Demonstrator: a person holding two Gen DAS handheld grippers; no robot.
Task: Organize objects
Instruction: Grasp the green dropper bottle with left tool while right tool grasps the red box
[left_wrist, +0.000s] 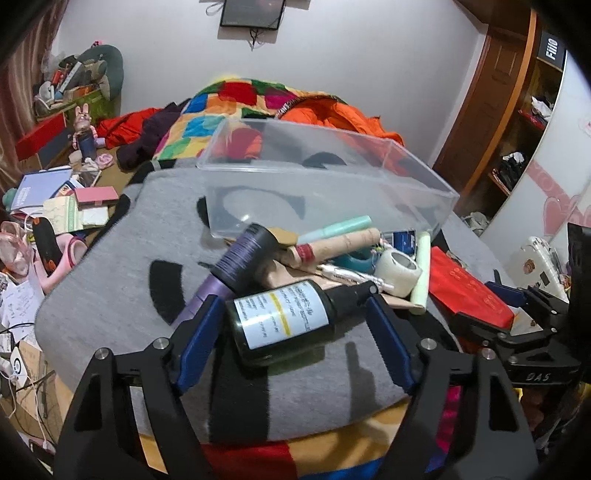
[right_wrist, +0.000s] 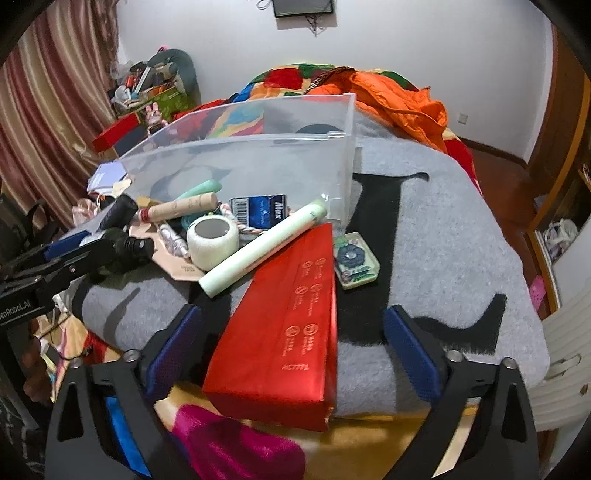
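A: Nearest you, the red box (right_wrist: 280, 332) lies between your wide-open right tool (right_wrist: 293, 332).

B: The clear bin (left_wrist: 325, 192) on the grey blanket (left_wrist: 122, 280) looks empty (nothing sorted); your left tool (left_wrist: 291, 325) straddles the dark bottle (left_wrist: 284, 317), jaws apart.

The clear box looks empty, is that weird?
Yes. The clear box holds nothing, while the things sit heaped outside its front wall: the dark bottle lies on its side, and the tape roll and red box lie beside it.
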